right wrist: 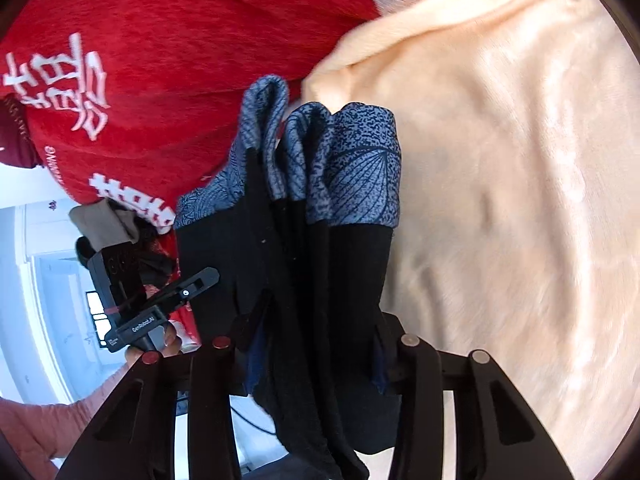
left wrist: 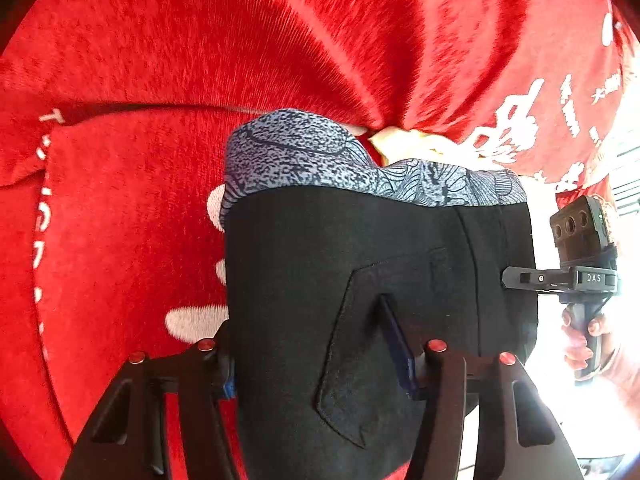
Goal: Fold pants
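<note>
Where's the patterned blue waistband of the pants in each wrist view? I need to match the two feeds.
Left wrist: the waistband runs across the centre, topping the black pants, just beyond the left tongs.
Right wrist: it sits bunched in folds at upper centre, above the right tongs.
Shared landmark: the red blanket with white lettering.

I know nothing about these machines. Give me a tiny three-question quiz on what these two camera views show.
1. True or false: the black pants lie flat and untouched on the red blanket.
2. What colour is the patterned band at the pants' edge?
3. Which tongs grip the pants? A) left only B) right only C) both

Key: 1 false, they are held up; 2 blue-grey with dark markings; 3 C, the left tongs and right tongs.
</note>
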Tool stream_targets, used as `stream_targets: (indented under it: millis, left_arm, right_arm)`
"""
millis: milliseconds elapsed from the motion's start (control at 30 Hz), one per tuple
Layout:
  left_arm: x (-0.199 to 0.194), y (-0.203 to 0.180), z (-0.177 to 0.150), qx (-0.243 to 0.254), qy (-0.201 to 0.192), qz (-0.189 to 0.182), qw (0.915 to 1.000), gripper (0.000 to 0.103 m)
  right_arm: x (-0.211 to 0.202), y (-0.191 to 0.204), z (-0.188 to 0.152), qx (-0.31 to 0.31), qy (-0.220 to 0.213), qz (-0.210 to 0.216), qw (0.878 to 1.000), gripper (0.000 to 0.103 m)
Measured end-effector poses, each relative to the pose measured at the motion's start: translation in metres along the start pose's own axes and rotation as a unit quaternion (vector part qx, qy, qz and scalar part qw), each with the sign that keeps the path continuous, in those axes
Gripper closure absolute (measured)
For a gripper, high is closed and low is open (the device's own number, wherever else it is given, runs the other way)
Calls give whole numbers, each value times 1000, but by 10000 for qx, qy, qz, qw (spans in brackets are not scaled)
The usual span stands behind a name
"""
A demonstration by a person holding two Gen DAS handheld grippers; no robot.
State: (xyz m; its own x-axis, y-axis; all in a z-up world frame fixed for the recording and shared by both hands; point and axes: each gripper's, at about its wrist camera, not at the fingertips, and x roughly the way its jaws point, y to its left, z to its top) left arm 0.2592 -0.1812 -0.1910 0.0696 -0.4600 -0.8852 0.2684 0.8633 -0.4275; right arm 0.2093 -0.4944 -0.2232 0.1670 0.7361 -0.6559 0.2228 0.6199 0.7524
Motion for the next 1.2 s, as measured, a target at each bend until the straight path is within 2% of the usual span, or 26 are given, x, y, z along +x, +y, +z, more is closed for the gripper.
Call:
stream_targets:
  millis: [233,367,433,467,533,567,600,633,667,733,800,833,867,900,967,1067,1133,1200]
  left_arm:
    - [-60,12,-38,-16,17,82,10000,44]
    - [-82,41,-76,-128,143,366,9991,44]
    - [-87,61,-94,-222,213,567,9979,39]
    - [-83,74,-103,-264,208,900,9954,32]
    - [-71,97,-113,-325,274,1665,9851,31]
    - [-71,110,-117,-433,269,1646,9850,9]
    - [-74,119,-121,-614,219,1633,9844,6]
    - [-78,126,-121,-830,216,1590,9835,6]
    - [-84,128,-122,-879,190,1691,9815,6]
    - [-100,125,-119,-780,-13,1939,9779,6]
    - [-120,117,-115,-737,-268,1649,9832,6]
    - [-126,112,-111,-717,-357,1474,9858,6]
    - [-132,103,-106,-606,-427,1220,9898,6]
    - [-133,95,-103,-486,-447,1084,9919,6]
    - [-126,77,-96,-113,-487,934,9944,6]
    - [-100,63,-86,183,-485,992,9937,6]
    - [-76,60,-80,160,-363,1012,9941,6]
    - [-54,70,-80,110,-242,1303,9911,6]
  right_arm:
    - [-5,46,-54,-5,49,240,9997,58]
    - [22,63,-88,94,143,380,9991,58]
    - [45,65,-102,193,180,453,9986,58]
    - [57,64,-106,263,201,435,9985,58]
    - [83,59,-114,472,321,46,9984,55]
    - [92,57,-117,544,352,-281,9975,46]
    - [95,57,-118,587,310,-563,9962,42]
    - [92,59,-119,657,228,-598,9958,42]
    - [85,62,-119,702,154,-686,9951,42]
    - [70,67,-119,627,16,-1180,9910,42]
    - [51,74,-118,490,-187,-1553,9865,44]
    - [39,83,-116,363,-362,-1668,9847,49]
    - [32,86,-116,277,-446,-1688,9842,67]
    - [28,94,-114,160,-529,-1714,9836,75]
    - [27,109,-106,-95,-607,-1716,9832,75]
    - [49,125,-97,-463,-495,-1778,9817,75]
    - [68,121,-94,-563,-371,-1876,9799,75]
    - [87,125,-86,-548,-314,-1996,9778,78]
